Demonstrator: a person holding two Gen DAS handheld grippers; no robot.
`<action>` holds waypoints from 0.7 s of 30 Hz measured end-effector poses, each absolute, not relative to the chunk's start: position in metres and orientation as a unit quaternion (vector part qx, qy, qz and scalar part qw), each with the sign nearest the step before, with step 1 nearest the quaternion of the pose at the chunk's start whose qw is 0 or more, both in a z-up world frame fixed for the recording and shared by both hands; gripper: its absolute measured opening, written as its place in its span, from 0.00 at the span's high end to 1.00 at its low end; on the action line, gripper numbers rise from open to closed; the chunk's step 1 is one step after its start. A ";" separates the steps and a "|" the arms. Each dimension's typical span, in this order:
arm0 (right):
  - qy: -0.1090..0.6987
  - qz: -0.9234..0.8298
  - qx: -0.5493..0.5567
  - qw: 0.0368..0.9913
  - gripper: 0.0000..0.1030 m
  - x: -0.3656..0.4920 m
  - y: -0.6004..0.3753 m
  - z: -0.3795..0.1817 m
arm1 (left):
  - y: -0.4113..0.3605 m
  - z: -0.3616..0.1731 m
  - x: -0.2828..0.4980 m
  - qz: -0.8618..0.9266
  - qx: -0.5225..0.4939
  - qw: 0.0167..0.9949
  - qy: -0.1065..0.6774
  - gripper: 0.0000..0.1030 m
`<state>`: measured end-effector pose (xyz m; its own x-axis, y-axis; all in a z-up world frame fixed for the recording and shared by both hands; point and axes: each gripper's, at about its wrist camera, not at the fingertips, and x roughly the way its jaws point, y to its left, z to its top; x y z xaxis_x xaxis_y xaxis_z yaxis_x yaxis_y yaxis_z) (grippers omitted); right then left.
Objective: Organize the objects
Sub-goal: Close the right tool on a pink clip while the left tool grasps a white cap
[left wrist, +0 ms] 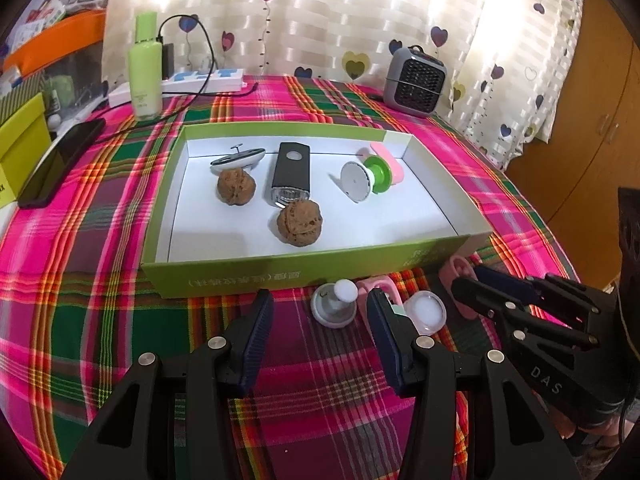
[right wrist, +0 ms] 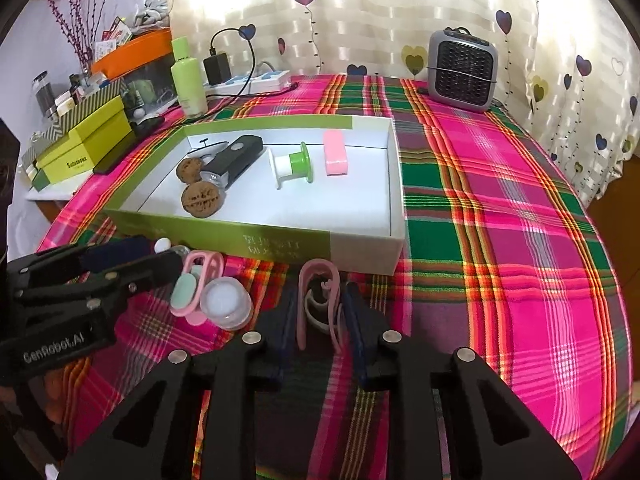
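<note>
Right gripper [right wrist: 320, 320] clamped on pink clip [right wrist: 319, 300]
Left gripper [left wrist: 320, 320] released, empty, near tabletop front edge; clip's lower end hidden between fingers.

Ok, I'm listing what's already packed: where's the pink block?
In the right wrist view, the pink block lies inside the green box, toward its far right corner, just right of the green-and-white spool.

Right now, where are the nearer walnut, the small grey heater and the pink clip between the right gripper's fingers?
nearer walnut [left wrist: 299, 222], left wrist view, its shell.
grey heater [right wrist: 462, 70], right wrist view, front grille.
pink clip [right wrist: 303, 304], right wrist view, left arm.
</note>
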<state>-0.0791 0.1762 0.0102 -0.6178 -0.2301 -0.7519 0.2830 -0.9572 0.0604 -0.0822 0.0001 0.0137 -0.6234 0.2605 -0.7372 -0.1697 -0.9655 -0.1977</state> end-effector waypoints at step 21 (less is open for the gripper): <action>0.033 -0.897 0.417 0.143 0.76 -0.078 0.176 0.008 | -0.003 0.007 -0.090 0.897 -0.423 0.112 -0.062 0.71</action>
<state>-0.0778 0.1765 0.0082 -0.6112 -0.2296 -0.7574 0.2850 -0.9566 0.0600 -0.0899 -0.0032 0.0067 -0.6163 0.2542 -0.7454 -0.1494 -0.9670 -0.2062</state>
